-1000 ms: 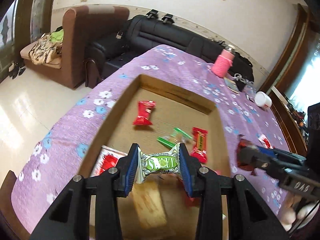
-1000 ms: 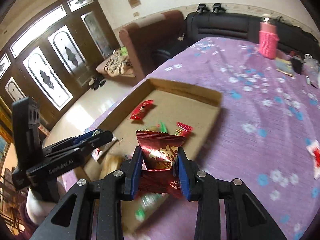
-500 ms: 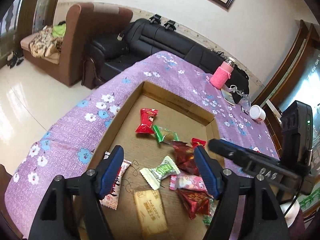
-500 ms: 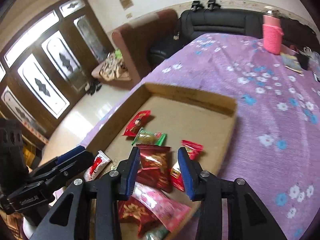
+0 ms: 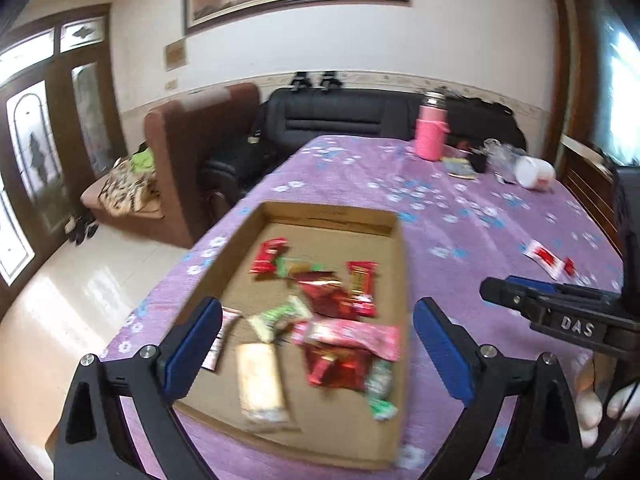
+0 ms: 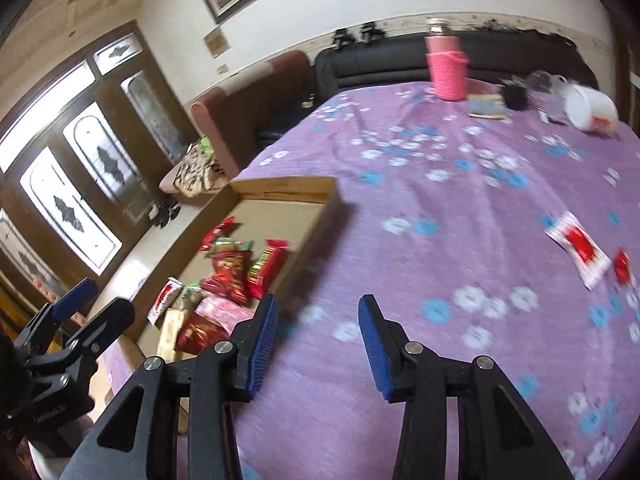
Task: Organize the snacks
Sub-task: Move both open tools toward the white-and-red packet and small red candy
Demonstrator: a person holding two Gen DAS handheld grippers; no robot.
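Note:
A shallow cardboard box [image 5: 402,264] lies on the purple flowered table and holds several snack packets, among them a green one [image 5: 280,316], a dark red one [image 5: 328,292] and a pink one [image 5: 352,334]. My left gripper [image 5: 316,352] is open and empty, raised above the box's near end. My right gripper [image 6: 318,344] is open and empty over the cloth to the right of the box [image 6: 328,196]. A red-and-white packet [image 6: 580,248] and a small red one [image 6: 622,266] lie loose on the cloth at the right; they also show in the left wrist view [image 5: 546,258].
At the table's far end stand a pink bottle [image 5: 430,138], a white cup on its side [image 5: 534,172], a booklet [image 6: 486,106] and small dark items. A black sofa [image 5: 340,116] and a brown armchair [image 5: 192,152] stand beyond the table.
Both grippers opened and dropped their packets, green from the left and dark red from the right, into the box. Both pulled back and up; the right one swung right over the cloth.

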